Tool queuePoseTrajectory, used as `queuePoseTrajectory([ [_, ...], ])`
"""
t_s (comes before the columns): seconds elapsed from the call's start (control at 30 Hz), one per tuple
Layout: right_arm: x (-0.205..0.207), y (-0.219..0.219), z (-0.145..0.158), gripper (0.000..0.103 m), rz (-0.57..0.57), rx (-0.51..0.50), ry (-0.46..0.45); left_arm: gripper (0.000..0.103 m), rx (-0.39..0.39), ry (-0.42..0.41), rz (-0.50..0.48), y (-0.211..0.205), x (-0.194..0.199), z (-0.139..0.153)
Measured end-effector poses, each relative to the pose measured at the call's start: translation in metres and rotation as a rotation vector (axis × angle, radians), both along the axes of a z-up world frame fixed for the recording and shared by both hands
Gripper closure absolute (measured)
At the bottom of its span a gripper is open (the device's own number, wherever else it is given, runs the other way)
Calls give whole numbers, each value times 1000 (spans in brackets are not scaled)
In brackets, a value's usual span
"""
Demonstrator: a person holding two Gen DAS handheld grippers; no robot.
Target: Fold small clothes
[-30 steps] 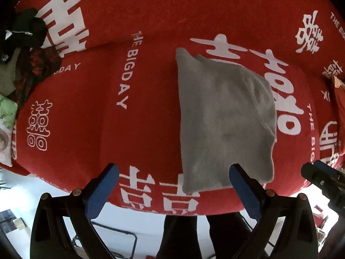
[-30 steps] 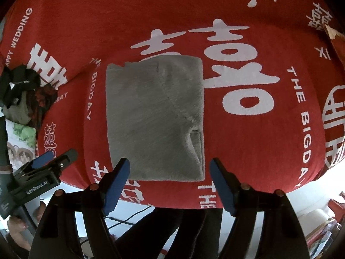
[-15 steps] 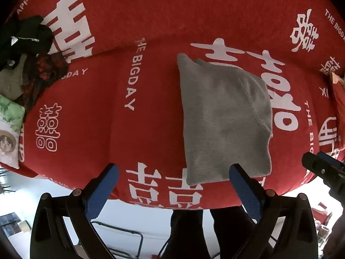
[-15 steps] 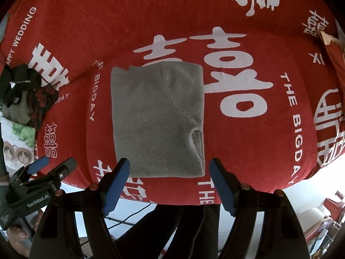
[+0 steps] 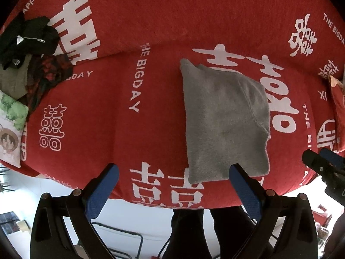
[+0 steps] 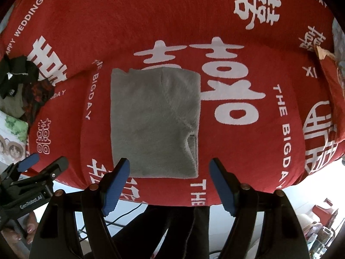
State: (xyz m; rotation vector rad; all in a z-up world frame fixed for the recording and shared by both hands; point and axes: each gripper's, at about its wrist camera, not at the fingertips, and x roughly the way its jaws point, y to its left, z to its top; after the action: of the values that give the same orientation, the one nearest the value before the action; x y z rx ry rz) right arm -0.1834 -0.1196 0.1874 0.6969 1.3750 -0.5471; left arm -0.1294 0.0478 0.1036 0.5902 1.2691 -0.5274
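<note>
From the left wrist camera, the left gripper (image 5: 172,185) hangs above the near edge of the red cover (image 5: 151,32), its blue-padded jaws spread wide with nothing between them. The grey garment (image 5: 224,120) lies to the right of centre on the cover, folded into a neat upright rectangle whose near edge sits close to the cover's front edge. At far left a pile of dark clothes (image 5: 28,43) waits (presumably the next items), next to a printed cushion (image 5: 10,127). The right gripper's tip (image 5: 323,164) shows at the right edge.

From the right wrist camera, the right gripper (image 6: 169,185) looks almost straight down on the same grey garment (image 6: 154,120), which rests flat just beyond the fingertips. Its jaws also stand wide and empty, touching no cloth. The left gripper (image 6: 34,168) pokes in at lower left, and the person's dark trouser legs (image 6: 163,226) show below.

The garment looks like soft, fleecy knit: light, limp, and not slippery, but apt to sag and unfold if lifted by a single layer. I would judge the best hold to be at the two near corners, pinching all layers together, one gripper per corner.
</note>
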Motion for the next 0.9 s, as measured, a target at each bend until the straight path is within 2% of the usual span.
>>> queuePoseTrajectory([
  [0.3,1,5,15,24,18,-66,18,1,-9,-34,-13,1,-8,11],
  [0.9,0,6,28,24,18,-114,18,1,-15,-63,-53,-11,-19,21],
])
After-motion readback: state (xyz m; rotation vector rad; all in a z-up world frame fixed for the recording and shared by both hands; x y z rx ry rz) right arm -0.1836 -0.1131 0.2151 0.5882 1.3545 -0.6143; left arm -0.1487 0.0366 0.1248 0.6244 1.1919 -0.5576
